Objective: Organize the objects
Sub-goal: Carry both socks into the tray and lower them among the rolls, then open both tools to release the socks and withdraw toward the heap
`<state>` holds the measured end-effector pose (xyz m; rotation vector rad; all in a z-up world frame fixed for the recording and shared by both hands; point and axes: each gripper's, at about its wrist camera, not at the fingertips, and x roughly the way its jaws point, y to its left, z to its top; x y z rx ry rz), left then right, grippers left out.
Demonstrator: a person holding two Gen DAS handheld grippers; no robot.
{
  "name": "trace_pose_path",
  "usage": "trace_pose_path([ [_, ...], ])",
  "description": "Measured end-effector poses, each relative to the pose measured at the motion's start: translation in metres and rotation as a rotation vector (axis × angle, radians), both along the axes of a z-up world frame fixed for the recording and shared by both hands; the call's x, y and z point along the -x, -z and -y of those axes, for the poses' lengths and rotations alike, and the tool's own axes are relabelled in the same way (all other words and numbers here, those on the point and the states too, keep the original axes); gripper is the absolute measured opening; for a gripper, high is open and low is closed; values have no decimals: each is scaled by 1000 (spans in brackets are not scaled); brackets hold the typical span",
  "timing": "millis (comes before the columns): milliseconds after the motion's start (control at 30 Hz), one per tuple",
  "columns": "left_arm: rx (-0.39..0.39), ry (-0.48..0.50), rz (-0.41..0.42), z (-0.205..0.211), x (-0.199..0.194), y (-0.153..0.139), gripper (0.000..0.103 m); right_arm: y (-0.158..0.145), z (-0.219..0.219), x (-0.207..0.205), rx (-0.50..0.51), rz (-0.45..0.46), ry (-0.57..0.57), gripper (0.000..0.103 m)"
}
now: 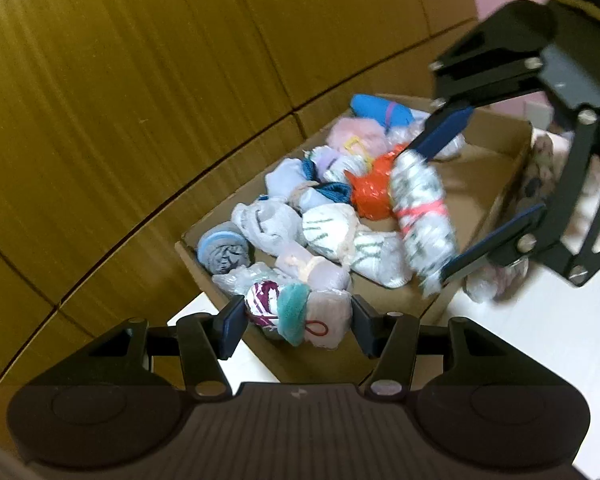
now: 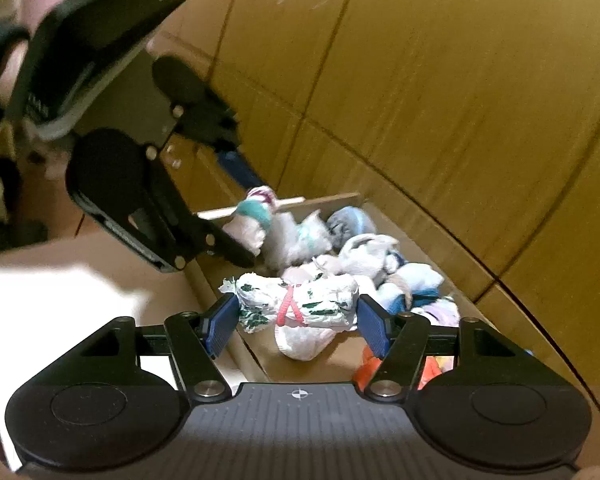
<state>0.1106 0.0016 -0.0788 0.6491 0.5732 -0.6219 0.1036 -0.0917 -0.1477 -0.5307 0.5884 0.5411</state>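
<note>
My left gripper [image 1: 298, 320] is shut on a pale bundle with a teal band, a purple-patterned end and a red loop [image 1: 296, 314], held over the near corner of a cardboard box [image 1: 496, 196]. My right gripper [image 2: 298, 318] is shut on a white bundle with green marks, tied with a pink band [image 2: 300, 306]; it also shows in the left wrist view [image 1: 422, 216], held above the box. The left gripper [image 2: 252, 226] and its bundle [image 2: 252, 216] show in the right wrist view at the box's far end.
The box holds several rolled bundles, among them an orange one [image 1: 370, 188], a blue one [image 1: 380, 110] and a pink one [image 1: 356, 136]. The box stands on a white surface [image 1: 512, 340] beside a yellow-brown wall [image 1: 120, 100]. More bundles [image 1: 496, 282] lie outside the box's right side.
</note>
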Motion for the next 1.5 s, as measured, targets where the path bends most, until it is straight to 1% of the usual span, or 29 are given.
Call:
trace_pose_path([
  [100,-15,43,-20,0,1,4,53,5,-6,-11,26,-26,-34,70],
  [200,-37,73,-34,0,1,10,53,9,-7,-23,31,-54,-67,70],
  [233,-29,78,-35,0,1,10,54,9,-8,-26,34,-64,-76,70],
  [333,-12,73,-55,-3,-4,10,55,12,-12,-33,68,-83,-104,70],
  [433,-21,72,-50,-4,-3,9,55,15,-15,-39,101,-99,-127,70],
  [600,-34,78,-46,-3,-1,8,55,19,-20,-47,123,-128,-158,70],
  [767,-24,72,-46,-5,1,7,57,20,-25,-51,130,-139,-178,70],
  [933,-1,59,-54,-8,-4,4,61,20,-29,-53,138,-149,-190,71],
  [1167,1,31,-44,-8,-3,4,66,20,-30,-56,134,-158,-187,72],
  [1333,9,18,-47,-10,-3,3,67,18,-32,-53,131,-153,-184,72],
  [1500,4,9,-39,-9,-1,0,71,14,-31,-51,121,-147,-181,74],
])
